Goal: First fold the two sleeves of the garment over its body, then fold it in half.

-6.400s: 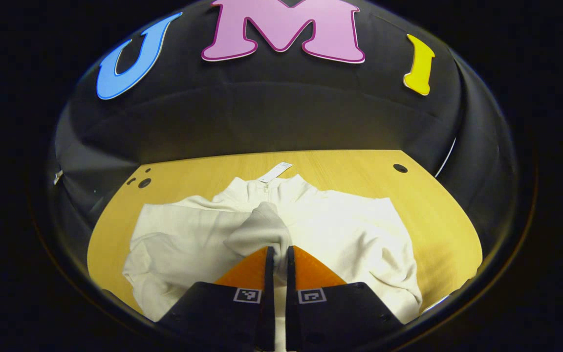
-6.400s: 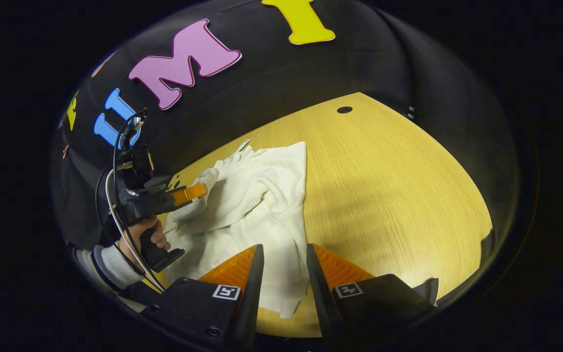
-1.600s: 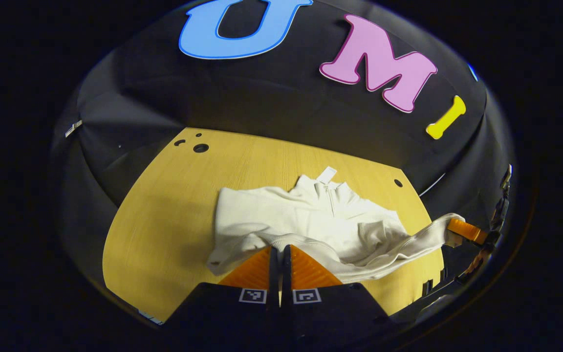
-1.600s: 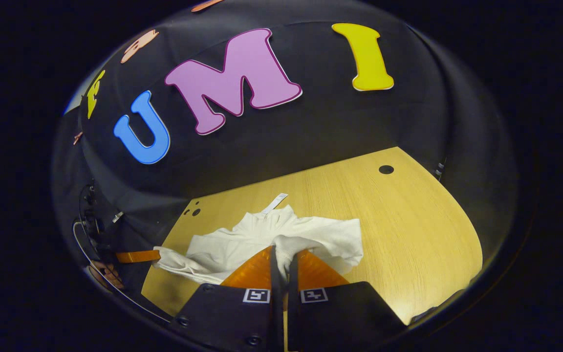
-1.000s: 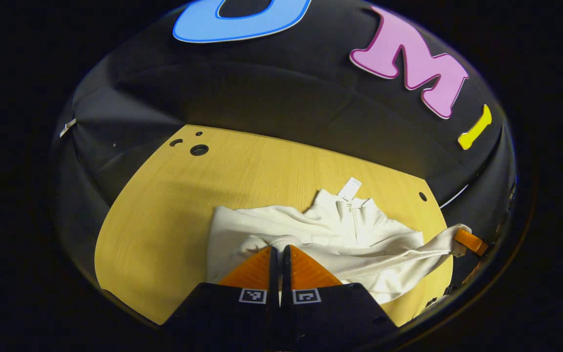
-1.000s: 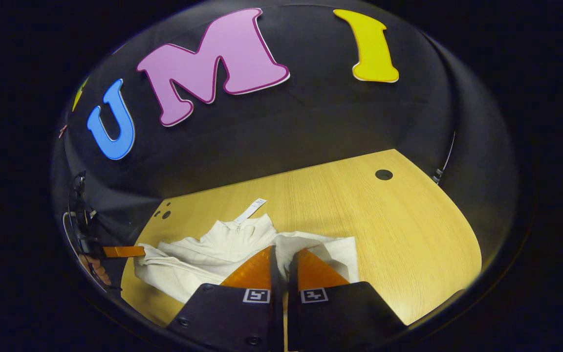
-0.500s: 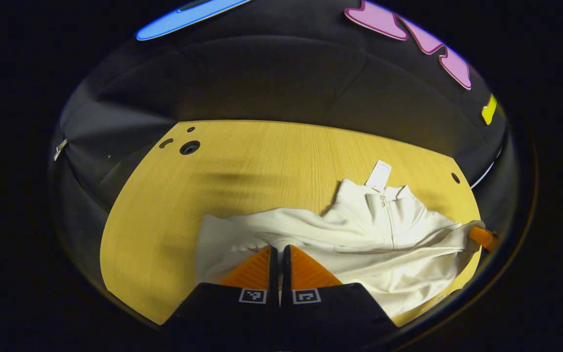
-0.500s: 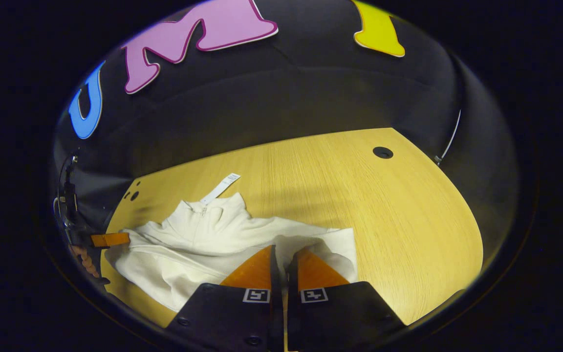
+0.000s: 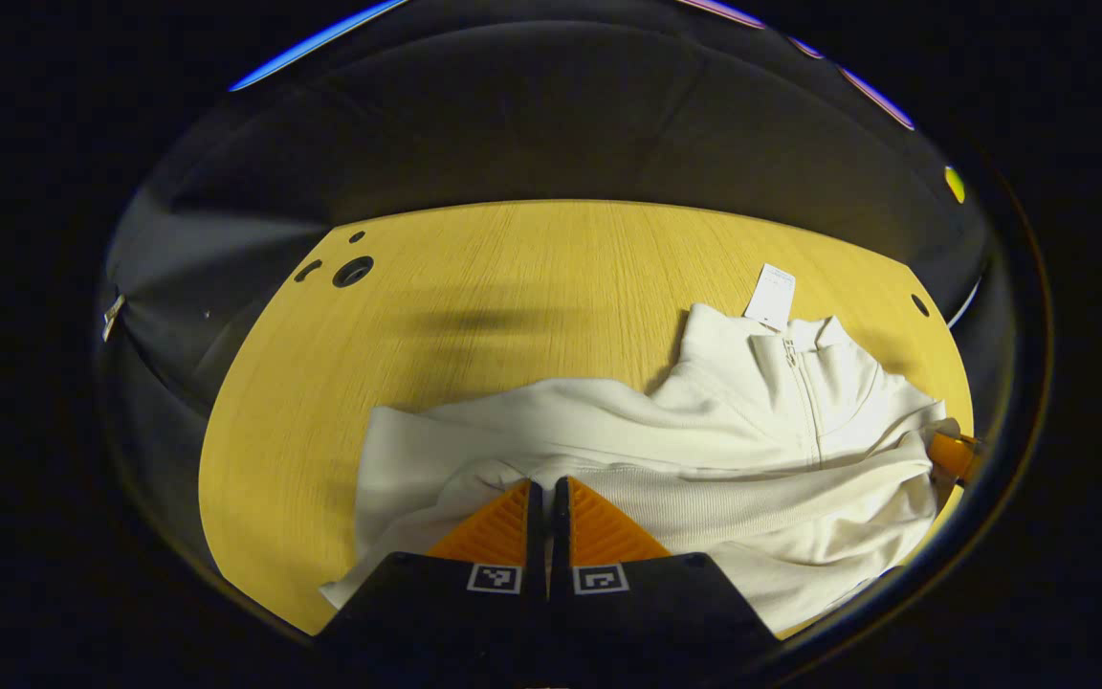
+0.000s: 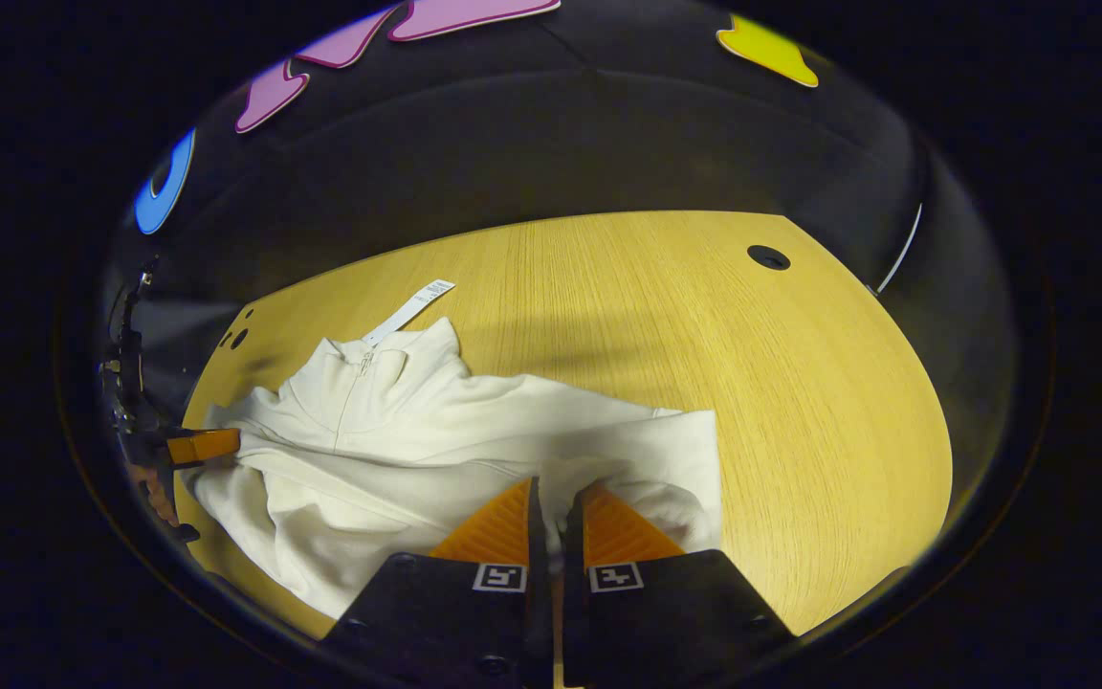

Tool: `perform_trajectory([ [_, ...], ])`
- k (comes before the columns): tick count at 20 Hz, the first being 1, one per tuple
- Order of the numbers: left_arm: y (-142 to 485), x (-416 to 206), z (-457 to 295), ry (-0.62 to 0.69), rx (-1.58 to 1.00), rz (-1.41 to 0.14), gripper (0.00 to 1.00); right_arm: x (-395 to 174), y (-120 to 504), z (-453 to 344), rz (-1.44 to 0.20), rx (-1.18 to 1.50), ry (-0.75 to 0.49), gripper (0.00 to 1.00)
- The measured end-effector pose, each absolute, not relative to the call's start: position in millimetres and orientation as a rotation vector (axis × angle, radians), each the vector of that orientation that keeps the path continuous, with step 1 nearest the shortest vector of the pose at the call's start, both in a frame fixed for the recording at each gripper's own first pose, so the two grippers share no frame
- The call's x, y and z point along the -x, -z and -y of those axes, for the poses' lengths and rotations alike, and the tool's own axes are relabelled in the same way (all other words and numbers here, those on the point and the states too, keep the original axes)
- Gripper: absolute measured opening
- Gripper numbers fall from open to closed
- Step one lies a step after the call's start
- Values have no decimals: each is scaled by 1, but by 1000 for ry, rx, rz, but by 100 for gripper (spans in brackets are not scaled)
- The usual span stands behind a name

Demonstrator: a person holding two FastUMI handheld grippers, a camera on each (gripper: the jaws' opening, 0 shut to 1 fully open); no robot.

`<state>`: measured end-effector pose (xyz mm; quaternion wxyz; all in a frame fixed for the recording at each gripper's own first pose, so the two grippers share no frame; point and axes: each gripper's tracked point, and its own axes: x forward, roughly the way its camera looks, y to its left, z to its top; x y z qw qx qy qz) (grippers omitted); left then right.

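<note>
A cream-white zip-neck pullover point(image 9: 666, 431) lies on the pale yellow wooden tabletop point(image 9: 474, 287), its two bottom corners lifted. In the left gripper view the left gripper point(image 9: 547, 493) has its two fingers pressed tight together on the ribbed hem point(image 9: 704, 488) of the pullover; the hem runs off to the right of the fingers as a raised band, and the cloth bunches just above their tips. Beyond the fingers and to the right sits the stand-up collar point(image 9: 781, 335) with its short zip, and a white paper tag point(image 9: 770, 296) lies on the wood just past the collar. Far to the right of these fingers, the right gripper's tip touches the other end of the hem.

In the right gripper view the right gripper point(image 10: 554, 498) is likewise closed on the hem, a fold of cloth pinched between its fingers. The body of the pullover spreads to the left of them, collar up and left. At the far left a hand point(image 10: 151, 495) holds the left gripper against the cloth's edge.
</note>
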<state>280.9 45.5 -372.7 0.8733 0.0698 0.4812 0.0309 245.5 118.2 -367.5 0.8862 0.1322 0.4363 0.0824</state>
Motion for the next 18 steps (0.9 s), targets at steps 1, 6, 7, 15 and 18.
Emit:
perform_trajectory([
  [1,373,-281,-45,-61,-154,-1000,6,-246,368,-119,-911,-289,-170,11],
  [6,374,-280,-46,-55,-158,-1009,13,-240,364,-126,-928,-354,-184,42],
  [7,374,-278,-46,-50,-169,-1013,14,-241,361,-126,-917,-358,-186,51],
  [15,355,-274,-61,-95,-167,-975,68,-237,328,-112,-844,-349,-161,90],
  [18,343,-272,-64,-96,-154,-953,78,-236,313,-103,-813,-356,-139,96],
])
